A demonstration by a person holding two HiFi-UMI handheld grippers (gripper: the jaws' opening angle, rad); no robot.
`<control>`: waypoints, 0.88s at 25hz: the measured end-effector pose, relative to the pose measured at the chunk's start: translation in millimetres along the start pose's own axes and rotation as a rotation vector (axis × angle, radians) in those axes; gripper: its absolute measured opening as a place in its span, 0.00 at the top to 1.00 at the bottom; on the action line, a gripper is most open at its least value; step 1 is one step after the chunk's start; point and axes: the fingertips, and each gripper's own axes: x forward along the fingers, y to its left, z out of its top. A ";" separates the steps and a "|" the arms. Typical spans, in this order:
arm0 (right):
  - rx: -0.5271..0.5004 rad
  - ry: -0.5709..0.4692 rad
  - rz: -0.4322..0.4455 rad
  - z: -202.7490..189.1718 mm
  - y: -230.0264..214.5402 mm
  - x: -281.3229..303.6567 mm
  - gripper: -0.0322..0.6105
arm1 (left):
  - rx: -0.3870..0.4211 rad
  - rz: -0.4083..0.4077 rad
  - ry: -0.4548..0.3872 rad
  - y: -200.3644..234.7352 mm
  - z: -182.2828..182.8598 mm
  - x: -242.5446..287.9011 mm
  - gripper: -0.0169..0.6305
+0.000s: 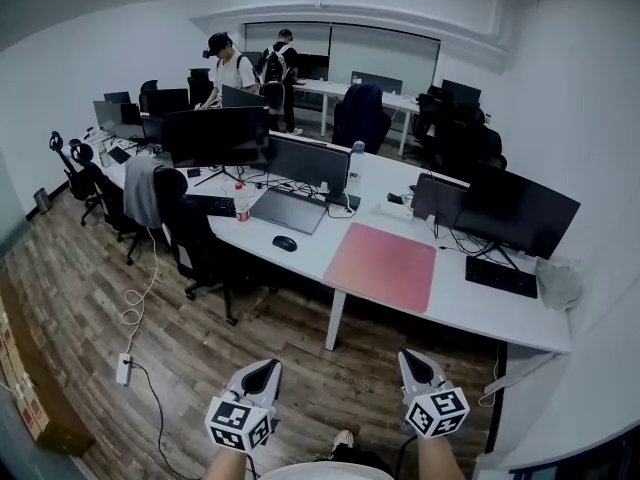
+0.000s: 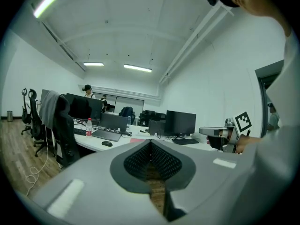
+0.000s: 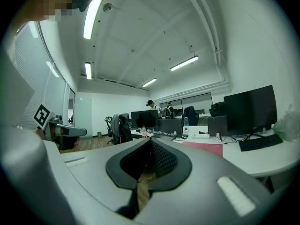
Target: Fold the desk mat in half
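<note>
You are standing in an open-plan office. A long white worktop point(image 1: 470, 313) runs across the room in front of you, and on it you can see dark monitors point(image 1: 515, 208), a black keyboard point(image 1: 500, 276), an open laptop point(image 1: 288, 210), a mouse point(image 1: 284, 243) and loose cables point(image 1: 300, 186). Black swivel chairs point(image 1: 195, 238) stand along its far side, one with a grey jacket point(image 1: 145, 188) hung over its back. Further back you have more desks with screens, where two people point(image 1: 232, 68) stand. The wood-patterned floor point(image 1: 80, 288) carries a power strip point(image 1: 123, 368) on its cord. The walls are plain white, and strip lights point(image 2: 137, 68) run along the ceiling.
</note>
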 end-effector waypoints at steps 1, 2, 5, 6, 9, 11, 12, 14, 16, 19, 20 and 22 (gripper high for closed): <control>0.002 -0.006 -0.001 4.1 -8.7 6.2 0.92 | 0.003 0.002 -0.004 0.1 4.1 10.0 0.97; 0.003 -0.012 0.000 7.8 -17.5 12.1 0.92 | 0.008 0.002 -0.008 -0.5 7.8 20.6 0.97; -0.005 -0.028 -0.002 16.2 -45.8 24.4 0.93 | 0.027 -0.011 -0.023 -9.8 17.5 53.5 0.97; -0.004 -0.031 -0.006 17.9 -56.5 26.9 0.92 | 0.033 -0.017 -0.024 -15.2 20.3 64.2 0.97; 0.014 -0.033 -0.020 20.9 -88.7 33.2 0.92 | 0.052 -0.034 -0.018 -30.4 27.6 95.0 0.97; 0.022 -0.035 -0.026 22.0 -108.6 37.2 0.92 | 0.062 -0.040 -0.012 -39.4 30.7 112.9 0.97; 0.025 -0.037 -0.028 22.0 -117.7 39.2 0.92 | 0.069 -0.043 -0.008 -43.5 31.0 120.6 0.97; 0.032 -0.043 -0.027 21.1 -133.5 43.5 0.92 | 0.090 -0.049 0.006 -51.4 29.2 133.9 0.97; 0.037 -0.047 -0.020 20.1 -145.4 48.1 0.93 | 0.123 -0.057 0.027 -58.5 26.9 145.3 0.97; 0.047 -0.047 -0.013 18.1 -160.1 53.8 0.93 | 0.136 -0.061 0.045 -62.8 27.9 159.7 0.97; 0.055 -0.044 -0.014 16.1 -164.8 55.7 0.93 | 0.131 -0.059 0.047 -61.8 28.3 163.8 0.97; 0.074 -0.028 -0.017 10.4 -172.2 60.9 0.93 | 0.117 -0.053 0.055 -57.0 27.4 171.3 0.97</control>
